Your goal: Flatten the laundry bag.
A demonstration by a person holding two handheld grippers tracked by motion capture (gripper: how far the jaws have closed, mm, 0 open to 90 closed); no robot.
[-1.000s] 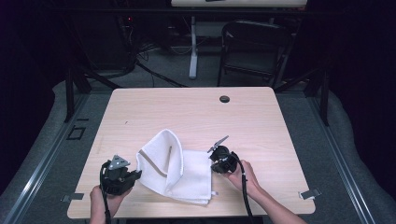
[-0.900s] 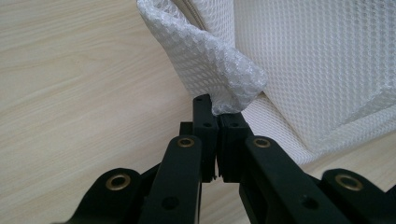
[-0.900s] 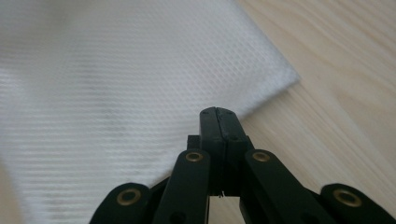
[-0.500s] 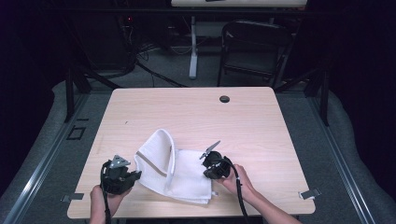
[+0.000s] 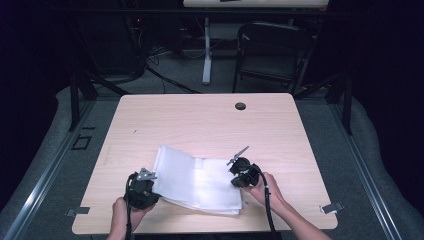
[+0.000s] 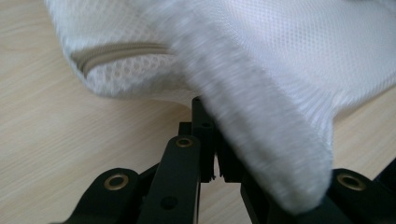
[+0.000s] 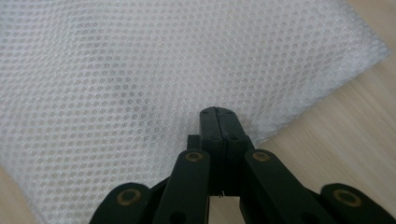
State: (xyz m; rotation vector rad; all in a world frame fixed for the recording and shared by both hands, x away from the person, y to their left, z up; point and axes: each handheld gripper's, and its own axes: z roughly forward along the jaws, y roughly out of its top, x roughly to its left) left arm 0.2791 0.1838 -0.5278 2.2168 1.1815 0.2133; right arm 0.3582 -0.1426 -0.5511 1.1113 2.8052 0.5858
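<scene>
- Left gripper (image 6: pixel 215 140): black jaws pressed together, pinching a fold of fabric.
- White mesh bag (image 6: pixel 289 60): fold draped blurred over the right jaw; beige zipper (image 6: pixel 119 51) along its edge.
- Light wooden table (image 6: pixel 56 126) beneath.

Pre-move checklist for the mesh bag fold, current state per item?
1. Left gripper grip on the white mesh bag: jaws closed, fabric draped over them; whether fabric is pinched, cannot tell.
2. Right gripper grip: jaws shut at the bag's edge; whether mesh sits between them, cannot tell.
3. Bag fully on the table: ok, though its near edge lies close to the table's front edge.
4. Bag flat: not ok in the left gripper view, where a fold is lifted beside the zipper.
5. Grippers apart, one at each side of the bag: ok.
</scene>
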